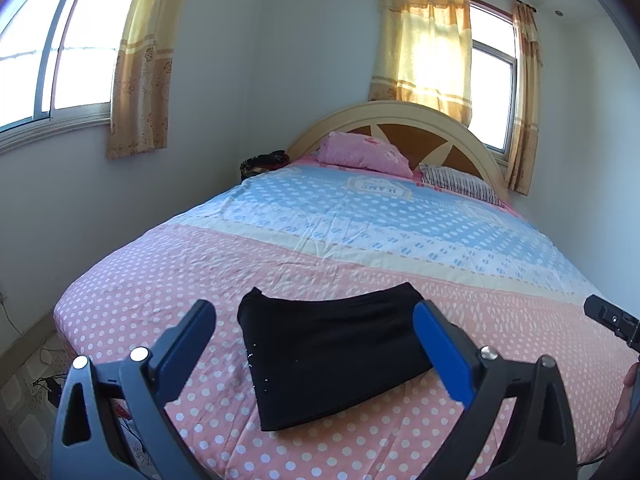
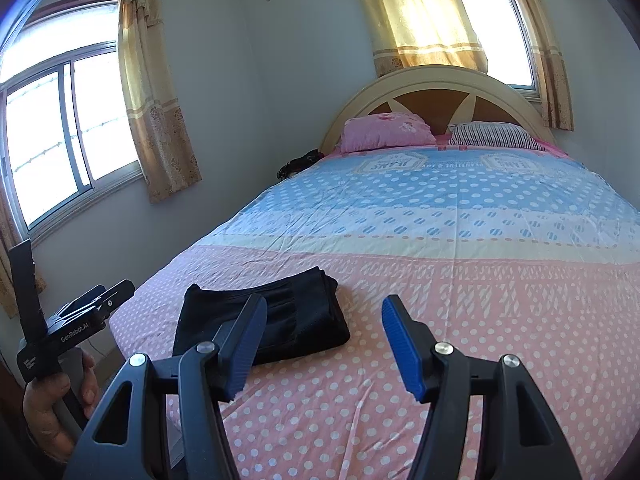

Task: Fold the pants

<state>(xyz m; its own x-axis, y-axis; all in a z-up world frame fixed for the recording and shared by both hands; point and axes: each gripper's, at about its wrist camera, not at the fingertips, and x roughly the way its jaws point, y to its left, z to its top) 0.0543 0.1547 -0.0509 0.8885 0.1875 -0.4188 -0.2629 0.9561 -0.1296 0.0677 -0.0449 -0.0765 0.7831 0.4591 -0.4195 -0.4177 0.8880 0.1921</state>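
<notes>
Two hand-held grippers are held over the bed's near end, nothing gripped: the left hand-held gripper (image 1: 314, 314) spread wide, the right hand-held gripper (image 2: 324, 310) partly open. Folded black pants (image 1: 336, 354) are laid on the bed (image 1: 400, 240); pillows (image 1: 366, 152) beyond.

The right gripper (image 2: 324, 344) hangs above the bed (image 2: 500, 280), jaws apart with nothing between them. The folded black pants (image 2: 288, 320) lie flat near the bed's left edge. The left hand (image 2: 48, 408) grips the left gripper (image 2: 76, 320) beside the bed.
</notes>
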